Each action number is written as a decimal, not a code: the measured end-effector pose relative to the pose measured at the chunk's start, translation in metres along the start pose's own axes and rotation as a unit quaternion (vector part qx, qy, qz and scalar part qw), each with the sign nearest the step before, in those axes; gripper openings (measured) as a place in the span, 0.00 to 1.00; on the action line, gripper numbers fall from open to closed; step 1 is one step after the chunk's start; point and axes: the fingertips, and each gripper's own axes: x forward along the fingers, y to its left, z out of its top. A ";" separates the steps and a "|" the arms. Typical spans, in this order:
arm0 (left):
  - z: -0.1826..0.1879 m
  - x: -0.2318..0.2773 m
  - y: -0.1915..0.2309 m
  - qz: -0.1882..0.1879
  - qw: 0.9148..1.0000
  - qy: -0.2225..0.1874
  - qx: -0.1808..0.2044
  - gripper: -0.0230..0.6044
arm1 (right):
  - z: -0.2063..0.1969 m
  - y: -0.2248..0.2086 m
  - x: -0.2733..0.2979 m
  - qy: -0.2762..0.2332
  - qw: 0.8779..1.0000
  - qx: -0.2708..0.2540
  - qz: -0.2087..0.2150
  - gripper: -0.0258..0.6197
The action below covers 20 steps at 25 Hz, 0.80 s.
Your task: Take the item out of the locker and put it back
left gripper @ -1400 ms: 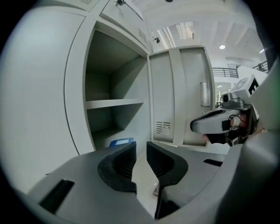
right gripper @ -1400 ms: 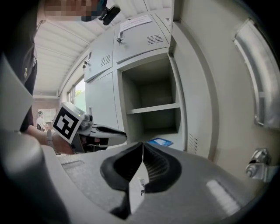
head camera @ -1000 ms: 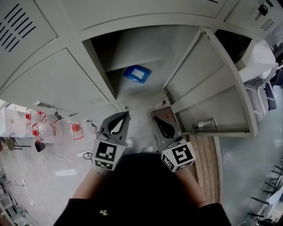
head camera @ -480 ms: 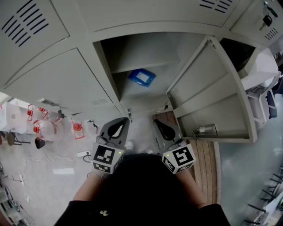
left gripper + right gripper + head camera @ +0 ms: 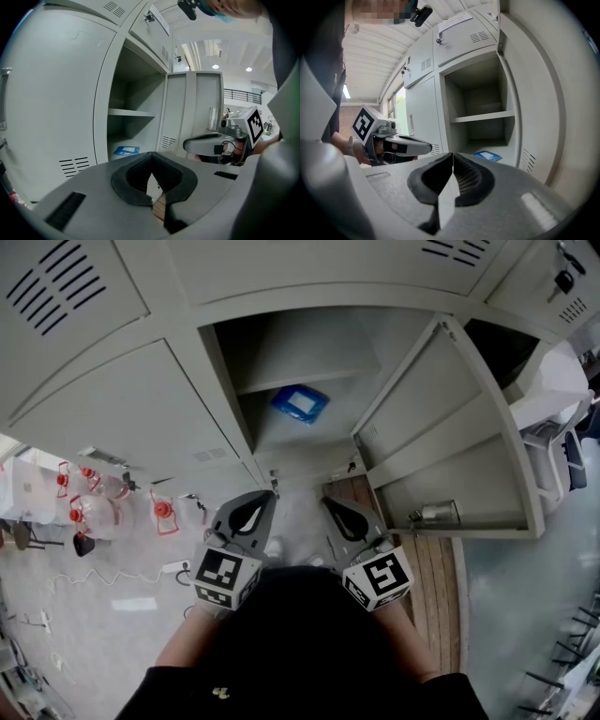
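Observation:
A flat blue packet [image 5: 300, 403] lies on the floor of the open locker compartment [image 5: 281, 343], under its shelf. It also shows in the left gripper view as the blue packet [image 5: 125, 150] and in the right gripper view [image 5: 487, 155]. My left gripper [image 5: 265, 496] and right gripper [image 5: 329, 503] are held side by side in front of the locker, well short of the packet. Both point toward the opening. The left gripper [image 5: 151, 160] is shut with nothing in it, and so is the right gripper [image 5: 452, 157].
The locker door [image 5: 450, 427] stands swung open to the right, with a metal latch [image 5: 436, 514] on its edge. Closed locker doors [image 5: 103, 418] flank the opening. Water jugs with red caps [image 5: 89, 512] stand on the floor at left. Wooden boards [image 5: 433, 587] lie at right.
The head view has shifted slightly, so the locker sits a little to the right and lower. Both grippers stay shut and almost still in front of the opening.

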 end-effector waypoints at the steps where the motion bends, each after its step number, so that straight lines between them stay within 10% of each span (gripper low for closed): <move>1: -0.001 0.000 -0.001 -0.002 1.000 0.001 0.002 0.06 | 0.000 0.000 -0.001 0.000 1.000 0.000 0.000 0.04; 20: -0.005 0.003 -0.009 -0.012 1.000 0.011 0.008 0.06 | -0.003 -0.001 -0.009 0.000 1.000 0.005 -0.010 0.04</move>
